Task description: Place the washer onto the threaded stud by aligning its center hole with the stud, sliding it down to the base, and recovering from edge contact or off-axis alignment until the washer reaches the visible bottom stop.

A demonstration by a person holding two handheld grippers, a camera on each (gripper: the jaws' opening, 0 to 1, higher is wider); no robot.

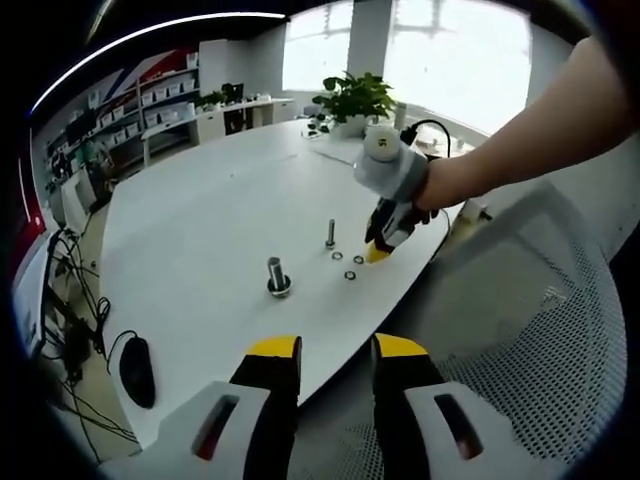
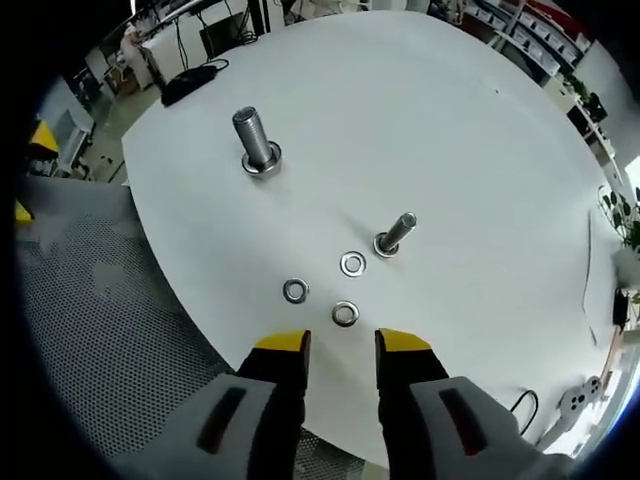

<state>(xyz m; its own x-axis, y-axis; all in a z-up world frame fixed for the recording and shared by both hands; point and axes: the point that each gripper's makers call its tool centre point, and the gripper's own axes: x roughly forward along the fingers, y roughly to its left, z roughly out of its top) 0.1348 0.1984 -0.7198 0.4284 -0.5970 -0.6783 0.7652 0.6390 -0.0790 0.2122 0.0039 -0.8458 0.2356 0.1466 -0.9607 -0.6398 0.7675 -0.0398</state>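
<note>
- Right gripper view: the right gripper (image 2: pixel 343 345) hovers with jaws parted and empty, just above the nearest washer (image 2: pixel 345 314), which lies flat on the tabletop (image 2: pixel 470 150).
- Risk: thin washer slipping from the pinch.
- Risk: tilted hole catching the threaded stud (image 2: pixel 395 234).
- Left gripper (image 1: pixel 336 350) hangs spread, empty.
</note>
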